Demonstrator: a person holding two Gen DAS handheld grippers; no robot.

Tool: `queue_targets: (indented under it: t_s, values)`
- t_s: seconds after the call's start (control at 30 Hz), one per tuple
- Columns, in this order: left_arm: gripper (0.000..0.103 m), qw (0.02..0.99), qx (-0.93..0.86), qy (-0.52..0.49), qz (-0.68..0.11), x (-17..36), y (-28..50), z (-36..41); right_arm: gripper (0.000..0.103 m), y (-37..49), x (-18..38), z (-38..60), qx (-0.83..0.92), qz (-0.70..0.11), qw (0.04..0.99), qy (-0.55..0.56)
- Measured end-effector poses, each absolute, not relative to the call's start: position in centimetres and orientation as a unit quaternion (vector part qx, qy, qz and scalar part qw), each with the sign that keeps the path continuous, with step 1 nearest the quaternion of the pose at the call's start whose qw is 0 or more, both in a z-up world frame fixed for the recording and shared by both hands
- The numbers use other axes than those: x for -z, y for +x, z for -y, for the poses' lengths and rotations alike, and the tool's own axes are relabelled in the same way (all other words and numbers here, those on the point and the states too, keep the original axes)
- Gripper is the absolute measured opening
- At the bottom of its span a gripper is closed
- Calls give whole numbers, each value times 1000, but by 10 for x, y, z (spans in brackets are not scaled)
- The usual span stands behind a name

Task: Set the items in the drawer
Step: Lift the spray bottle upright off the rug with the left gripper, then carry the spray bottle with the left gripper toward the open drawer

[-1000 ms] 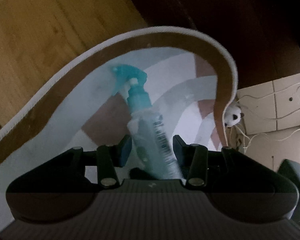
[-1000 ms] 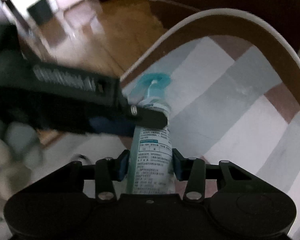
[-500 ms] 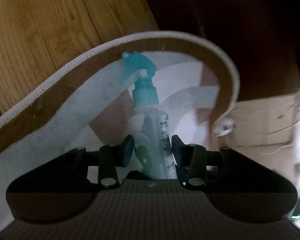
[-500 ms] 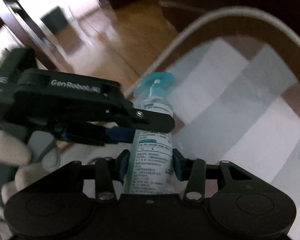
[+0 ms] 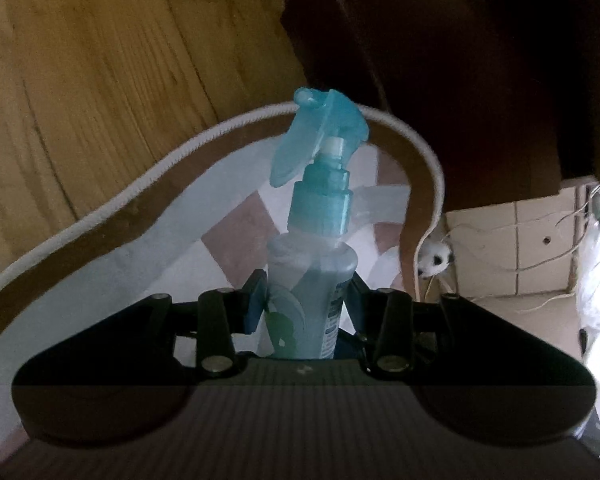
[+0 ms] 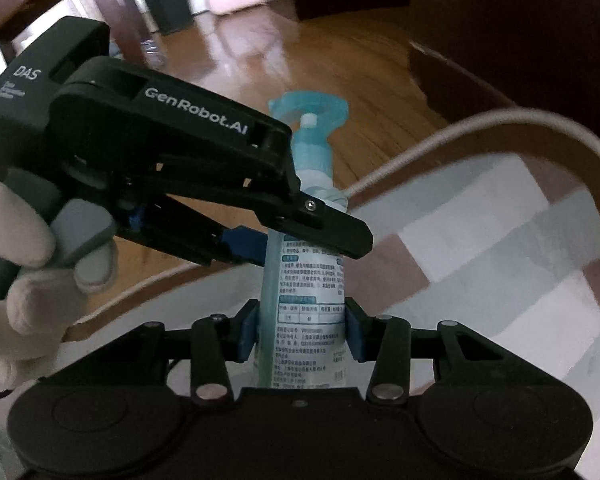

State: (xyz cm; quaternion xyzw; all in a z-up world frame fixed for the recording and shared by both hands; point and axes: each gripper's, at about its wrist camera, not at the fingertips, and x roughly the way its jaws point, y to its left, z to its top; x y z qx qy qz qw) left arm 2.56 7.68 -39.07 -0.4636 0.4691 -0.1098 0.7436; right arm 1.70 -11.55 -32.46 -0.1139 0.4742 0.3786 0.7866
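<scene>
A pale blue spray bottle (image 5: 312, 280) with a teal trigger head is held by both grippers at once, above a patterned rug. My left gripper (image 5: 306, 298) is shut on its body in the left wrist view. In the right wrist view the bottle (image 6: 306, 300) stands between the blue pads of my right gripper (image 6: 302, 328), which is shut on its lower body. The left gripper (image 6: 296, 236) reaches in from the left and clamps the bottle just below its neck. No drawer is in view.
A rug (image 6: 500, 248) with grey, white and brown patches and a white corded edge lies on a wooden floor (image 5: 100, 80). Dark wooden furniture (image 5: 440, 60) stands beyond the rug. A small panda toy (image 5: 434, 260) and loose cables (image 5: 540, 264) lie at the right.
The bottle has been lifted and tilted upright, with both grippers still on it. The view now takes in more of the floor and the dark furniture.
</scene>
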Motion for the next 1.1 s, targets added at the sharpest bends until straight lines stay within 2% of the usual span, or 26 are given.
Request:
queue_targets:
  t_s: [0.63,0.77,0.87,0.97,1.1]
  values:
    - [41,846,70,-324,-417,233,-90,-79,49,-59,210,95,-509,-373,739,-235]
    - [41,875,71,-300,-373,184,-104,-77,49,-66,166,91,-515,-333,752,-241]
    - [41,896,81,-279,-336,143,-114,-77,48,-56,127,96,-531,-332,754,-197]
    - [42,911,91,-262,-304,104,-131,-76,48,-71,86,97,-536,-286,763,-220]
    - [44,915,139,-260,-274,58,-147,-81,46,-77,25,104,-542,-290,769,-174]
